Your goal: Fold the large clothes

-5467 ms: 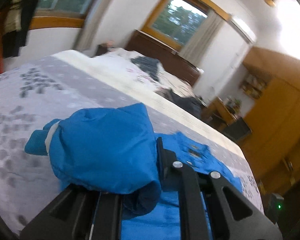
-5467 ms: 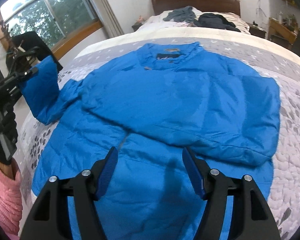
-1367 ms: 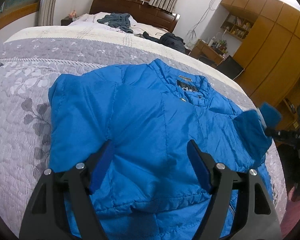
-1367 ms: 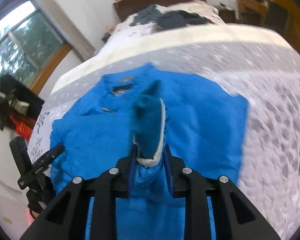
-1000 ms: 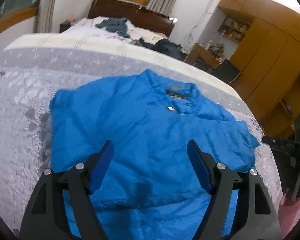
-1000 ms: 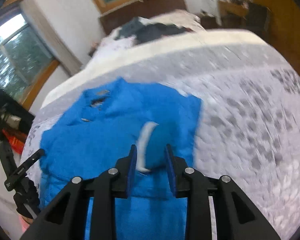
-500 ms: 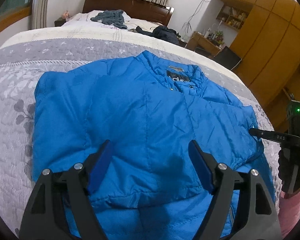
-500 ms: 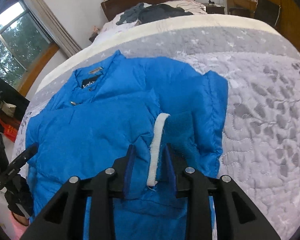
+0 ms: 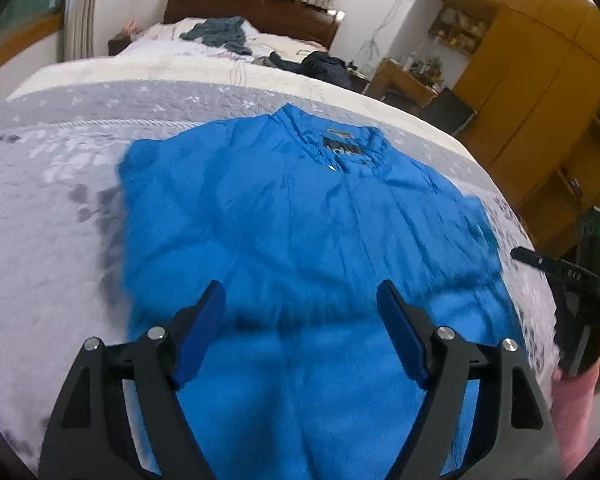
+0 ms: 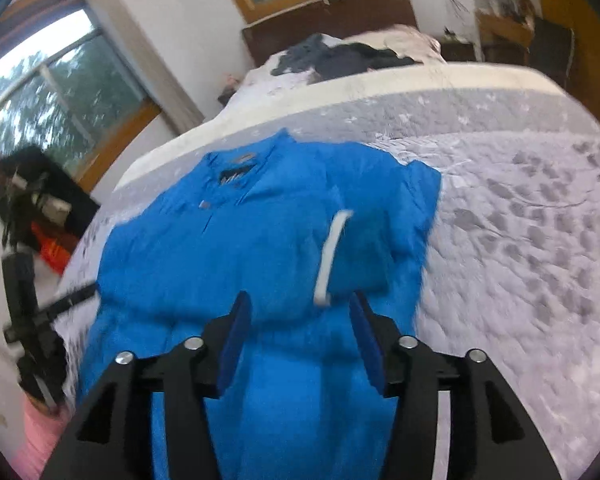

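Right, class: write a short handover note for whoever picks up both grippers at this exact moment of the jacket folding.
Left gripper: open, empty, above the jacket's lower middle.
Right gripper: open, empty, just short of the white-edged cuff.
Blue jacket: flat on the grey quilt, collar at the far end, hem nearest you.
Done: both sleeves lie folded across the chest; the right one ends at that cuff.
Left: the body is still full length, so probably fold the hem up toward the collar, then tidy. Both views are blurred, so check the sleeves lie flat first.
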